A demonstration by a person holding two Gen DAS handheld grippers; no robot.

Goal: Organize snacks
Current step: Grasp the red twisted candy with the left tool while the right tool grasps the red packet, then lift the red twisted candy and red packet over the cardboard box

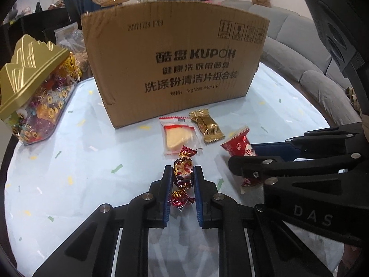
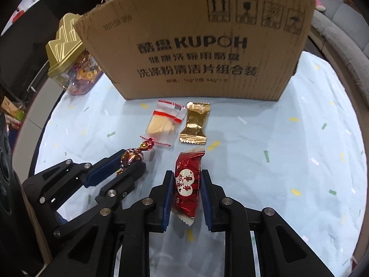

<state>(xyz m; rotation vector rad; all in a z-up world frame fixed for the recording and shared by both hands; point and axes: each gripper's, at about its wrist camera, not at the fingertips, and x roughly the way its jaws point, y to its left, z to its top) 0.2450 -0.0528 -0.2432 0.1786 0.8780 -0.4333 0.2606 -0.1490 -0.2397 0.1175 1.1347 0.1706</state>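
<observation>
My left gripper [image 1: 183, 172] is shut on a red-and-gold twist-wrapped candy [image 1: 183, 169] lying on the pale blue tablecloth; its blue pads press the candy's middle. My right gripper [image 2: 187, 177] is shut on a red snack packet [image 2: 188, 182] with a white label, also resting on the cloth. From the right wrist view the left gripper [image 2: 133, 161] with the twist candy [image 2: 132, 157] sits to the left. In the left wrist view the right gripper [image 1: 239, 159] holds the red packet [image 1: 238, 146] at the right. A clear bag with a yellow wafer [image 1: 178, 136] and a gold-wrapped snack [image 1: 206, 125] lie just beyond.
A tall cardboard box [image 1: 175, 62] printed KUPOH stands behind the snacks. A clear container with a gold lid [image 1: 34, 92], full of wrapped sweets, sits at the left table edge. A grey sofa [image 1: 299, 46] curves behind the table on the right.
</observation>
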